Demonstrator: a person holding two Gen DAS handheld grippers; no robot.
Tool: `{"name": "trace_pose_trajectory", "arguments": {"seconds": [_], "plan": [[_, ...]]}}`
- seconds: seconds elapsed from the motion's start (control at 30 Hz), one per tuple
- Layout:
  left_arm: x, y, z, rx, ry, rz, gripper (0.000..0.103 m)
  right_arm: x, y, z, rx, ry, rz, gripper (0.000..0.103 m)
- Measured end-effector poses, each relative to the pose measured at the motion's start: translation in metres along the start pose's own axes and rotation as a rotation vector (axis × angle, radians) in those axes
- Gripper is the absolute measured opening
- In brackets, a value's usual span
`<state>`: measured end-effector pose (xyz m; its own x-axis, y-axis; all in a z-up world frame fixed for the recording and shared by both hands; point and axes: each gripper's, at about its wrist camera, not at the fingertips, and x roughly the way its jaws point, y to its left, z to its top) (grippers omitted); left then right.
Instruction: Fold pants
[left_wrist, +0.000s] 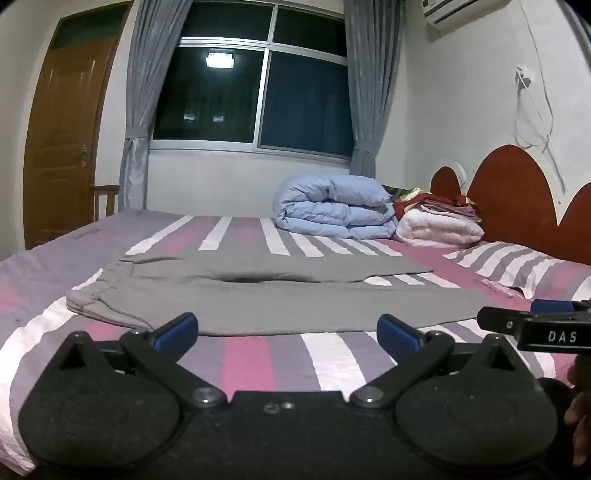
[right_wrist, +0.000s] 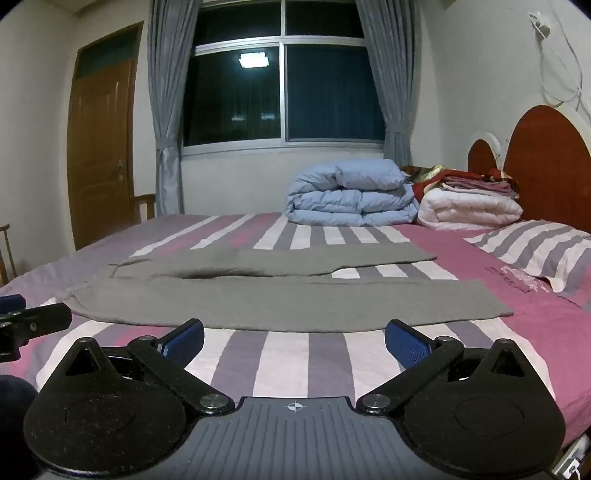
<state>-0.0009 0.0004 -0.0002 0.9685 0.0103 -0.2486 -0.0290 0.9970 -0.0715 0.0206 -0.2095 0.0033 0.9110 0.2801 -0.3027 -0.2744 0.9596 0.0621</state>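
Observation:
Grey pants (left_wrist: 258, 299) lie flat across the striped bed, waist at the left and both legs stretched to the right, slightly spread. The right wrist view shows the same pants (right_wrist: 288, 299), their near leg ending at the right. My left gripper (left_wrist: 288, 330) hovers just short of the near leg's front edge, open, nothing between its blue pads. My right gripper (right_wrist: 294, 339) is likewise open and empty in front of the near leg, further toward the hem. Each gripper shows at the edge of the other's view.
The bed (left_wrist: 251, 362) carries a pink, white and grey striped sheet. A folded blue duvet (left_wrist: 332, 206), a white quilt with stacked clothes (left_wrist: 439, 225) and a striped pillow (left_wrist: 517, 266) sit toward the red headboard (left_wrist: 513, 192). A person's hand (left_wrist: 580, 417) shows at the right.

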Motion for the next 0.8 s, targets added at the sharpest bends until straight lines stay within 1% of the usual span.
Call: {"name": "trace_pose_trajectory", "arguments": {"seconds": [0.03,0.07,0.3,0.33,0.37,0.53,0.8], "plan": [[0.001,-0.001,0.000,0.010,0.020,-0.004,0.097,0.000,0.000,0.000,-0.002,0.005,-0.001,0.103],[0.002,-0.001,0.000,0.015,0.020,0.002,0.097,0.000,0.000,0.000,-0.007,-0.009,-0.005,0.103],[0.005,-0.012,0.005,0.035,0.025,0.017,0.097,0.000,0.001,-0.001,-0.009,-0.004,-0.007,0.103],[0.006,-0.013,0.007,0.034,0.024,0.018,0.097,0.000,0.002,-0.001,-0.008,-0.002,-0.006,0.103],[0.005,-0.008,0.001,0.012,0.013,0.016,0.097,-0.001,0.003,0.000,-0.008,-0.001,-0.006,0.103],[0.004,-0.012,0.000,0.015,0.009,0.013,0.097,0.004,0.000,-0.002,-0.004,-0.001,-0.005,0.103],[0.004,-0.008,-0.001,0.011,0.017,0.011,0.097,0.002,0.000,-0.005,-0.004,-0.001,-0.006,0.103]]}}
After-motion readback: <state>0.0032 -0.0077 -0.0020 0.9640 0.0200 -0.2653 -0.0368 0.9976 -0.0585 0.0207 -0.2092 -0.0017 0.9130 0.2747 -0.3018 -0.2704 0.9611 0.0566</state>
